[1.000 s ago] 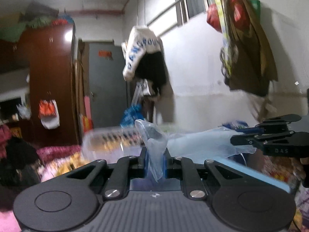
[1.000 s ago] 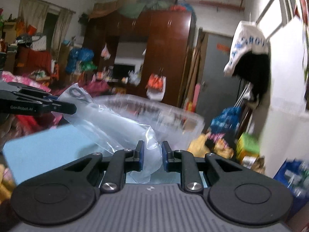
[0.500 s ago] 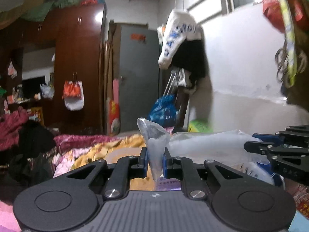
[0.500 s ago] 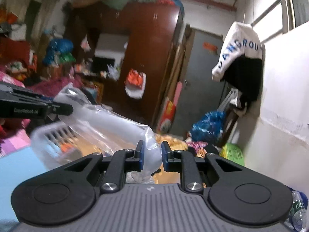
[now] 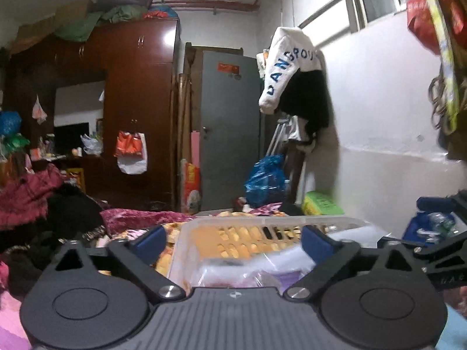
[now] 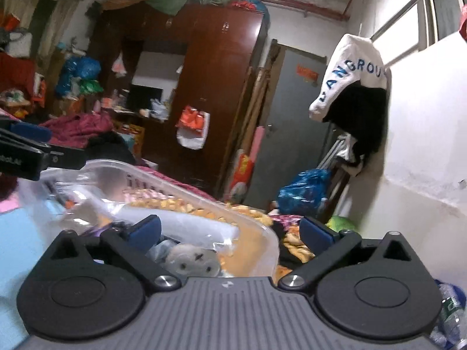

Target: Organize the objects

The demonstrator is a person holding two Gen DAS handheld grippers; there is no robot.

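A clear plastic basket (image 5: 262, 221) sits just in front of both grippers; it also shows in the right wrist view (image 6: 204, 201). A clear plastic bag (image 5: 251, 268) lies inside it, seen too in the right wrist view (image 6: 186, 221), beside a grey round item (image 6: 192, 262). My left gripper (image 5: 233, 240) is open and empty above the basket. My right gripper (image 6: 230, 230) is open and empty over the basket's right end. The right gripper shows at the right edge of the left view (image 5: 432, 248).
A light blue surface (image 6: 17, 233) lies under the basket. Behind are a cluttered bed with clothes (image 5: 43, 204), a brown wardrobe (image 5: 137, 102), a grey door (image 5: 227, 128), a blue bag (image 5: 265, 180) and a white wall (image 5: 379, 145) at right.
Both grippers held the clear plastic bag stretched between them. Both have opened, and the bag now lies in the basket.
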